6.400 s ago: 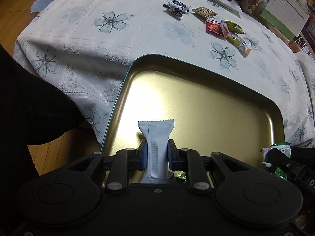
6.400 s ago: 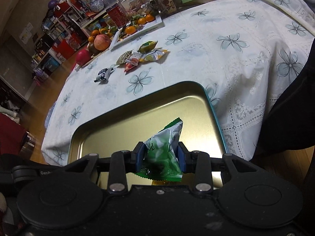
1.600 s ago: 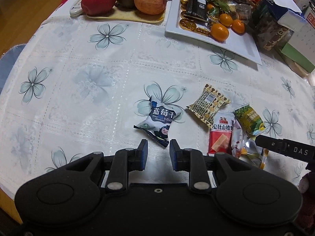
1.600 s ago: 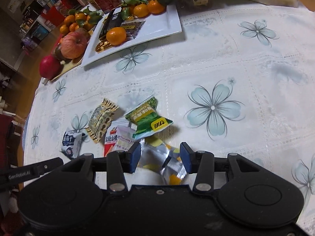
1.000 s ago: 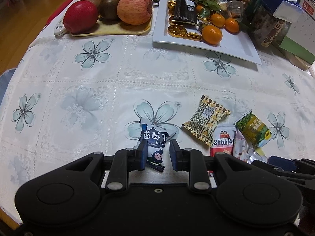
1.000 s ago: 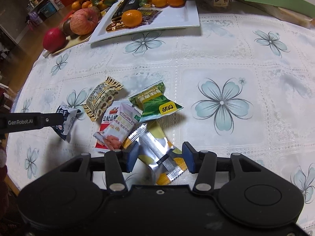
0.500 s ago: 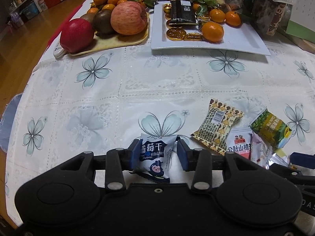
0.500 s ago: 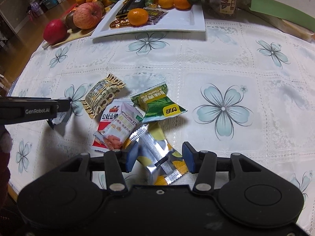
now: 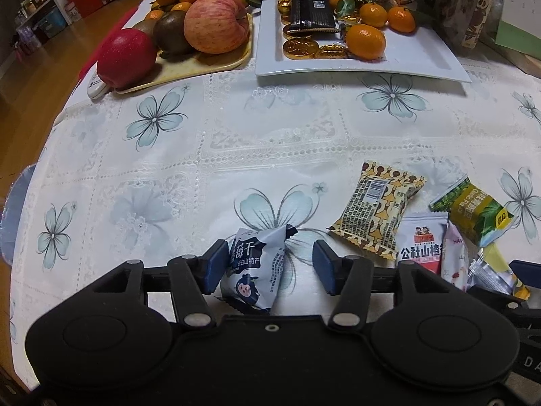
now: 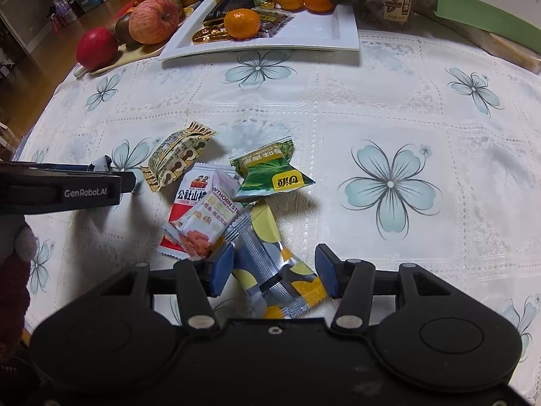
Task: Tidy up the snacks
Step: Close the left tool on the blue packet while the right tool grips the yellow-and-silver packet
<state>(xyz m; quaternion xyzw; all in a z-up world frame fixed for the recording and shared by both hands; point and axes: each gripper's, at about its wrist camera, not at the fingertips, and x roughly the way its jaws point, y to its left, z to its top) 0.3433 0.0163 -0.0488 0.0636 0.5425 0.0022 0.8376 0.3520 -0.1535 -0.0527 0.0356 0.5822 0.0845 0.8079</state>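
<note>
On the flowered tablecloth, a blue-and-white snack packet (image 9: 253,270) lies between the jaws of my left gripper (image 9: 270,267). Those jaws are opening; the left pad is close against the packet and the right pad stands clear of it. My right gripper (image 10: 274,270) straddles a silver-and-yellow packet (image 10: 270,270) and its jaws are opening too, without pressing. Beside it lie a yellow-brown packet (image 10: 175,159), a red-and-white packet (image 10: 189,199), a pink-and-white strip packet (image 10: 206,223) and a green packet (image 10: 270,172).
A white plate (image 9: 422,64) with tangerines, gold coins and a dark bar stands at the back. A beige fruit tray (image 9: 189,67) with apples stands to its left. Jars and boxes line the far right. The table edge curves along the left.
Earlier both grippers held snacks over a tin tray. Since a second ago, the left gripper has come down over the blue packet and its jaws have spread wide. The right jaws have widened slightly.
</note>
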